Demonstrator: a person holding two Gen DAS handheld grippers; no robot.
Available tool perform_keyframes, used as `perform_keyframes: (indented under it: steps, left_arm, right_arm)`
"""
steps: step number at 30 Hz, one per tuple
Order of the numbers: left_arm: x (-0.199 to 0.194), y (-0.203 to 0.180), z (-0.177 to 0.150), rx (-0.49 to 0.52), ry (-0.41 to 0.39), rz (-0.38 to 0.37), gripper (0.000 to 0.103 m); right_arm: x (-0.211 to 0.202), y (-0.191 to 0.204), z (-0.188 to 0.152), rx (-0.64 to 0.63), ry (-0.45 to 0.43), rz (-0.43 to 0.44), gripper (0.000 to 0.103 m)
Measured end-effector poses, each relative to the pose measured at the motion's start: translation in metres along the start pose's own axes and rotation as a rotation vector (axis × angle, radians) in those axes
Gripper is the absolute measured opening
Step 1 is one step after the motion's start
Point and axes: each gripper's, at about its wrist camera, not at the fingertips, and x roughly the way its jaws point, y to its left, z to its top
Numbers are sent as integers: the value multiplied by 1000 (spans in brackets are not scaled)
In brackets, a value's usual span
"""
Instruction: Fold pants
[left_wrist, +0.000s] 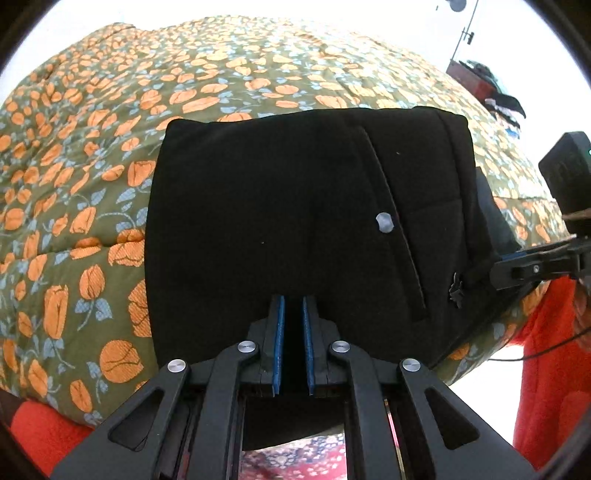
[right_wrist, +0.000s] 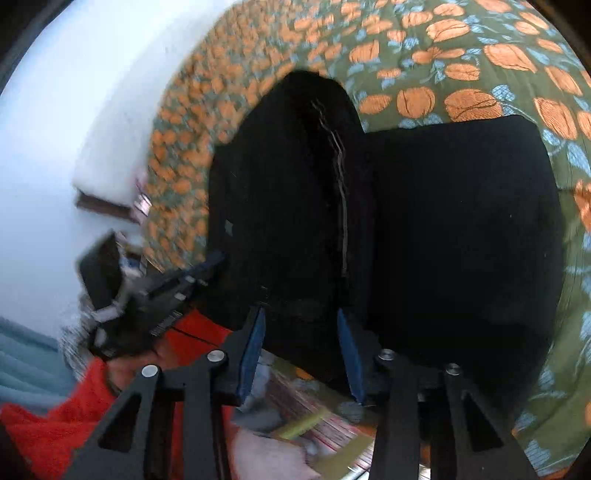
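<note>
Black pants (left_wrist: 295, 206) lie folded into a compact rectangle on a flowered quilt (left_wrist: 92, 155); a pocket seam and a small white sticker (left_wrist: 384, 222) show on top. My left gripper (left_wrist: 293, 301) is shut on the near edge of the pants, black cloth filling the narrow gap between its blue pads. The right gripper's closed-looking tip (left_wrist: 498, 275) shows at the pants' right edge in this view. In the blurred right wrist view the right gripper (right_wrist: 301, 314) is open with its fingers either side of a raised fold of the pants (right_wrist: 461, 229). The left gripper (right_wrist: 207, 264) shows there at left.
The quilt (right_wrist: 461, 55), olive with orange flowers, covers the whole bed. My orange sleeves (left_wrist: 546, 362) sit at the near edge. A patterned rug (left_wrist: 295, 459) lies below the bed edge. Dark clutter on a brown piece of furniture (left_wrist: 487, 85) stands at far right.
</note>
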Motion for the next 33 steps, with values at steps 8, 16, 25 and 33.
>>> perform_keyframes:
  steps: [8, 16, 25, 33]
  left_arm:
    - [3, 4, 5, -14, -5, 6, 7]
    - [-50, 18, 18, -97, -154, -8, 36]
    - [-80, 24, 28, -138, -225, -25, 44]
    - [-40, -12, 18, -6, -101, -1, 44]
  right_arm:
    - [9, 31, 4, -153, 58, -87, 23]
    - [-24, 46, 7, -157, -28, -63, 16]
    - [-109, 39, 5, -176, -124, -133, 16]
    - [-80, -49, -33, 18, -38, -197, 17]
